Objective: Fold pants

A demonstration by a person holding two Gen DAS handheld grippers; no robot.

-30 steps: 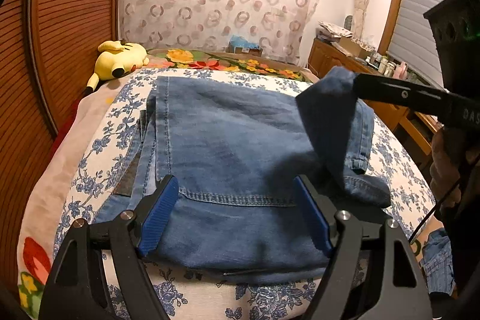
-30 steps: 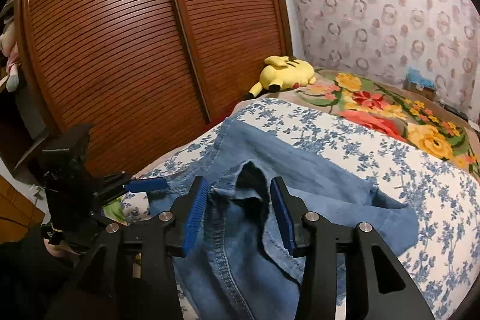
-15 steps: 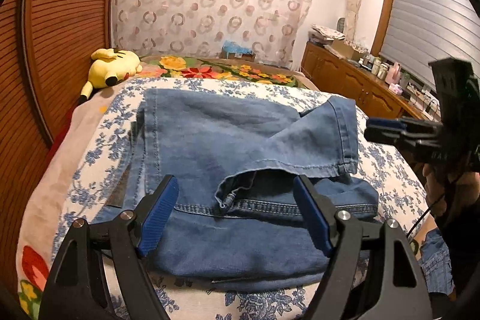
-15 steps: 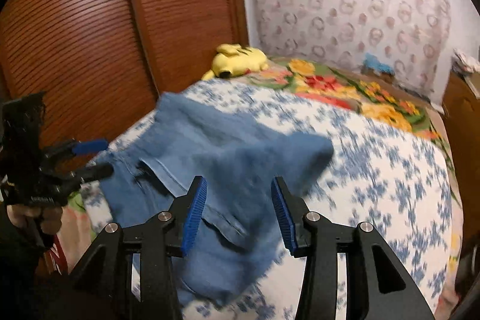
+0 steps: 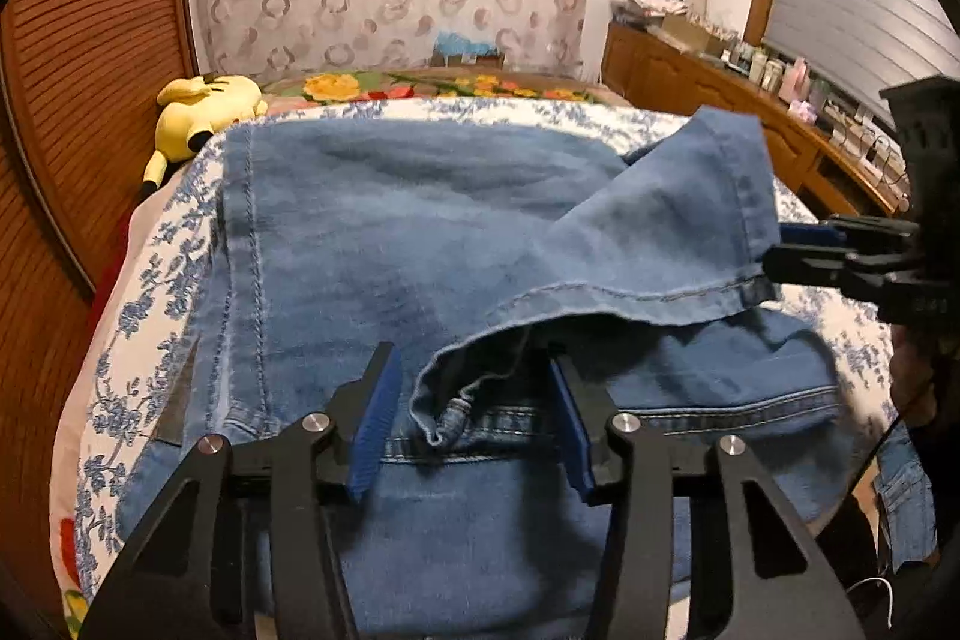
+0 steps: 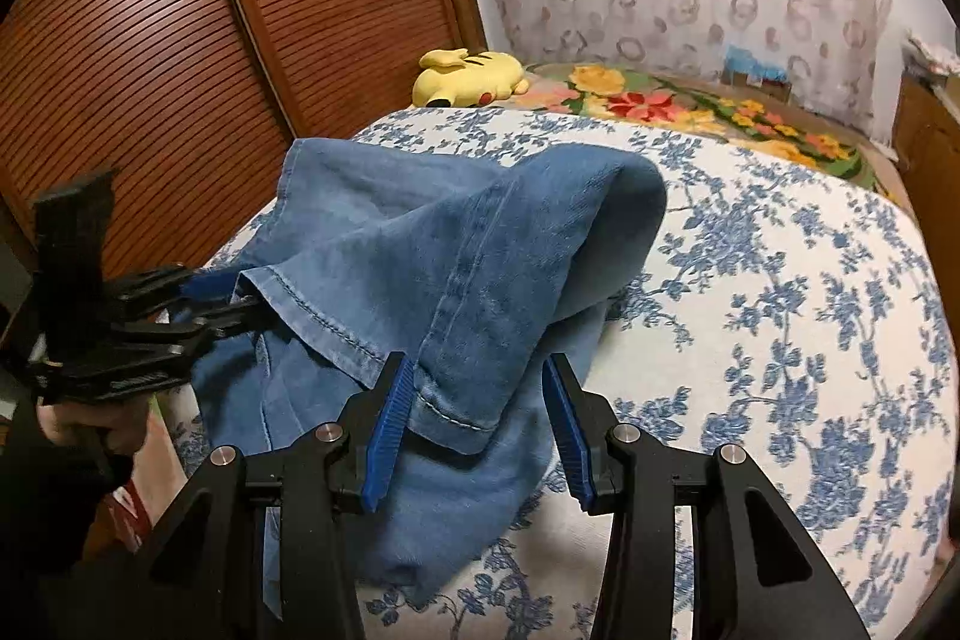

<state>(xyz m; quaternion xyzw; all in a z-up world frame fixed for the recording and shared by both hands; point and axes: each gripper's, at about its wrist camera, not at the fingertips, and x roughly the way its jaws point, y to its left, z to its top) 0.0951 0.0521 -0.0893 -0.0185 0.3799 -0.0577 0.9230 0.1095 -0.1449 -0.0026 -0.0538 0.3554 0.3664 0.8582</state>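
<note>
Blue denim pants (image 5: 390, 244) lie folded on the bed, with a leg end (image 5: 678, 244) draped back across them. My left gripper (image 5: 474, 418) is open, its blue pads on either side of the leg's hem corner. My right gripper (image 6: 477, 424) is open around the other hem corner (image 6: 456, 400). In the left wrist view the right gripper (image 5: 798, 250) sits at the hem's right edge. In the right wrist view the left gripper (image 6: 222, 298) sits at the hem's left corner.
The bed has a blue floral cover (image 6: 780, 280). A yellow plush toy (image 5: 204, 106) lies at the far end by the wooden slatted wardrobe (image 6: 180, 10). A wooden dresser (image 5: 720, 100) with small items stands at the right. More denim (image 5: 906, 490) hangs at the bed's right edge.
The right gripper carried the leg end over, let it drop, then came back in around the hem corner. The left gripper has moved forward and narrowed around the other corner.
</note>
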